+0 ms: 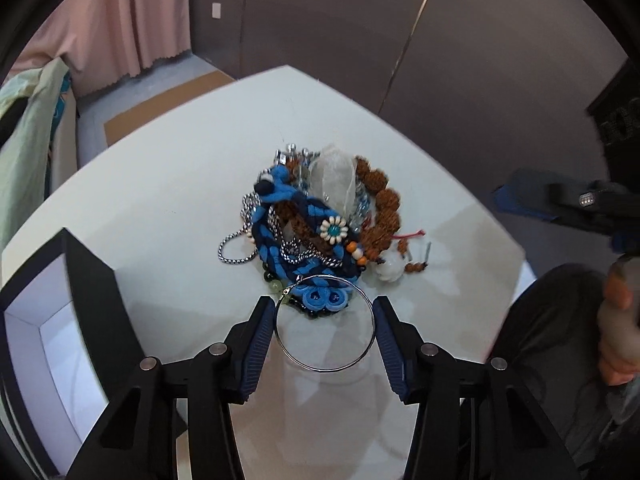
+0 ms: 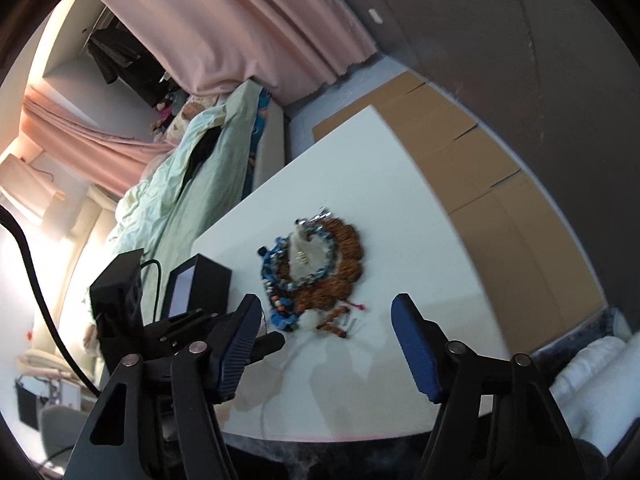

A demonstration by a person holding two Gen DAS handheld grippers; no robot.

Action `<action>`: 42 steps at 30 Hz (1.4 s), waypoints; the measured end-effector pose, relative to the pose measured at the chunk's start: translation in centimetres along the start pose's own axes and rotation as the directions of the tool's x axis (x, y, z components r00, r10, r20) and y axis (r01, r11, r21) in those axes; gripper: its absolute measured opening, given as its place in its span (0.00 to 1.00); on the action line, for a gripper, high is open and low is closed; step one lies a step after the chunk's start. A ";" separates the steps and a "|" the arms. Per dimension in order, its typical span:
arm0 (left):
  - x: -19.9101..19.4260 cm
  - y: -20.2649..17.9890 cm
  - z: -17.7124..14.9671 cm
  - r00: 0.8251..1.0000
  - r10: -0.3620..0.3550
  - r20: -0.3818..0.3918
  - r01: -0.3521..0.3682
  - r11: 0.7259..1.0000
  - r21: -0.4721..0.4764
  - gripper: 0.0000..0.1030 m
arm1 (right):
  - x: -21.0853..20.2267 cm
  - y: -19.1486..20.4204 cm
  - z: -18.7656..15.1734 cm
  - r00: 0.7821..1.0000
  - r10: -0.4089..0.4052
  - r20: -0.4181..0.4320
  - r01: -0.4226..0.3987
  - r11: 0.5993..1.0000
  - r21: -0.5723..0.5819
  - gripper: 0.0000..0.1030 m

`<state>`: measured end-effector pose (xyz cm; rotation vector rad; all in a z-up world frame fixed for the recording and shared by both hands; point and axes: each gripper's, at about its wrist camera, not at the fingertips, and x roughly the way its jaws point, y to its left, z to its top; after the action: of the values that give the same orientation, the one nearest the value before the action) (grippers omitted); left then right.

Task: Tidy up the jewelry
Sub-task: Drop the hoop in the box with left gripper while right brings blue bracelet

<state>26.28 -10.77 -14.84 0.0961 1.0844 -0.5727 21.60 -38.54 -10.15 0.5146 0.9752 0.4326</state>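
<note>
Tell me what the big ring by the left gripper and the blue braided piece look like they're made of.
The ring: thin polished metal wire, judging by its silvery glint. The blue braided piece: soft matte fabric cord, probably jersey, plaited in two blues.

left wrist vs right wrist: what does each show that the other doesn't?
Only the left wrist view: a thin silver hoop between the open left gripper fingers, not clearly clamped, a daisy-shaped bead charm, and the holder's hand at the right edge.

Only the right wrist view: the open right gripper, a bed with pale green bedding, and flattened cardboard on the floor.

Both: the tangled jewelry pile on the white table, the black box with white lining, and the pink curtain.
</note>
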 end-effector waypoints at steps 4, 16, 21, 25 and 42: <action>-2.7 -0.2 -0.2 0.998 -0.008 0.065 0.008 1.000 0.010 0.50 | 1.3 1.3 0.2 1.000 0.029 -0.013 -0.029 0.999 -0.024 0.56; -8.4 3.9 -1.2 0.979 0.033 0.202 -0.014 0.996 -0.093 0.50 | 6.4 4.8 0.6 0.992 -0.031 -0.122 0.019 0.995 -0.101 0.44; -9.3 5.7 -1.9 0.976 0.051 0.211 -0.022 0.990 -0.140 0.50 | 8.3 6.7 0.3 0.979 -0.156 -0.132 0.127 0.971 -0.204 0.44; -9.5 6.9 -2.4 0.977 0.068 0.202 -0.034 0.985 -0.171 0.50 | 9.7 8.7 0.1 0.953 -0.286 -0.103 0.239 0.913 -0.330 0.26; -9.8 9.6 -3.6 0.980 0.124 0.156 -0.085 0.968 -0.237 0.51 | 5.0 14.6 2.0 0.973 -0.229 -0.005 0.207 0.888 -0.410 0.07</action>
<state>24.75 2.49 -10.09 -0.0951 0.9654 -0.3503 24.13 -24.54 -3.94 0.0123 0.9488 0.4333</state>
